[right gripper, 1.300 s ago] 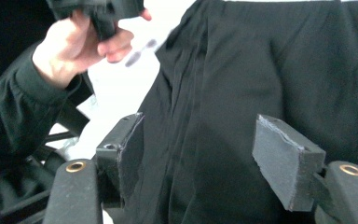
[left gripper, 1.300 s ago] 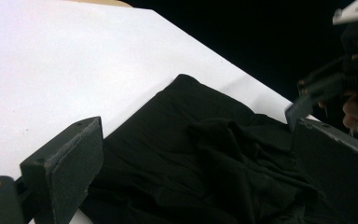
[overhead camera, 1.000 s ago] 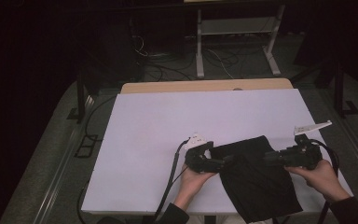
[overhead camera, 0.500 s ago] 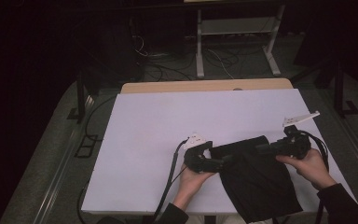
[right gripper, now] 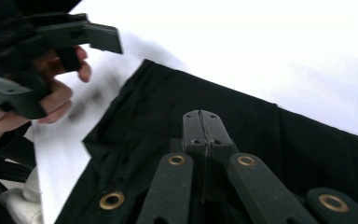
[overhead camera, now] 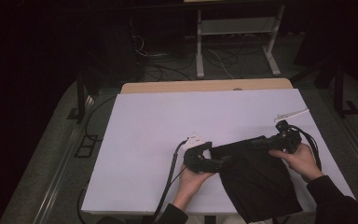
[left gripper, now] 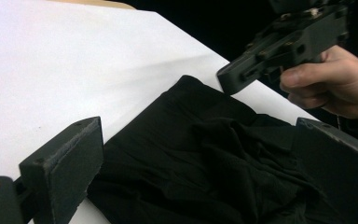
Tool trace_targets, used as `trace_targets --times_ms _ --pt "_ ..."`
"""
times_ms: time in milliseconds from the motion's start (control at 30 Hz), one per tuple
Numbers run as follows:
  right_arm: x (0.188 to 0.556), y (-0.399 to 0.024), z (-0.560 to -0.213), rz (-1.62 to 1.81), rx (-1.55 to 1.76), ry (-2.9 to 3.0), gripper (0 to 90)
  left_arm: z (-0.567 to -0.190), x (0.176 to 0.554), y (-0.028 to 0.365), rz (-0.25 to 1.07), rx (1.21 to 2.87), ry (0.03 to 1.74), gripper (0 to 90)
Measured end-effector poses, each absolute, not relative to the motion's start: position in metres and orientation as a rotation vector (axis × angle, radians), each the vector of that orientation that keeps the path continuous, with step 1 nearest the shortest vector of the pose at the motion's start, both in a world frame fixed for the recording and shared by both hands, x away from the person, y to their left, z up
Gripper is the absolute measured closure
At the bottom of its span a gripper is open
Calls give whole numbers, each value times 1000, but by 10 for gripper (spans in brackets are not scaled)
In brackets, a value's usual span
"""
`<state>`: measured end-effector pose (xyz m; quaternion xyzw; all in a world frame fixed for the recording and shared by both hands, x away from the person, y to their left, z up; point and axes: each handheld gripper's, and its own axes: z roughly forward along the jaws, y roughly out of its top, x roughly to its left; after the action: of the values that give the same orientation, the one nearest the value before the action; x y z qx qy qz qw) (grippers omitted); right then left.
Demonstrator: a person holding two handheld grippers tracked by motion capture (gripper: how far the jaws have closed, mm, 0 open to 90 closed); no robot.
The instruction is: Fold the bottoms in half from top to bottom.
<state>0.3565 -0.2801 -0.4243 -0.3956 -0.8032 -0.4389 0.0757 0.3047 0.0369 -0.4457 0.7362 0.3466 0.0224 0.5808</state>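
Black cloth (overhead camera: 256, 179) between wide left gripper (overhead camera: 213, 162) and closed right gripper (overhead camera: 237, 144).

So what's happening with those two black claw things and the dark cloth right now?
Left gripper open, jaws either side of the black cloth. Right gripper shut, above the cloth's far edge; whether it pinches fabric can't be told. White table, nothing in the way.

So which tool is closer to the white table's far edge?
Right. The right tool sits over the black cloth's far edge; the left tool is at its near-left side.
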Motion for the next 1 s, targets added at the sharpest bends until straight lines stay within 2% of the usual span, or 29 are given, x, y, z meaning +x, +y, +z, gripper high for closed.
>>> trace_targets --times_ms 633,1000 --pt "373 -271 -455 -1102 -1239 -2426 888 -448 306 39 50 1723 819 30" --pt "368 -264 -456 -1023 -1144 -2407 889 -448 306 43 58 1722 827 30"
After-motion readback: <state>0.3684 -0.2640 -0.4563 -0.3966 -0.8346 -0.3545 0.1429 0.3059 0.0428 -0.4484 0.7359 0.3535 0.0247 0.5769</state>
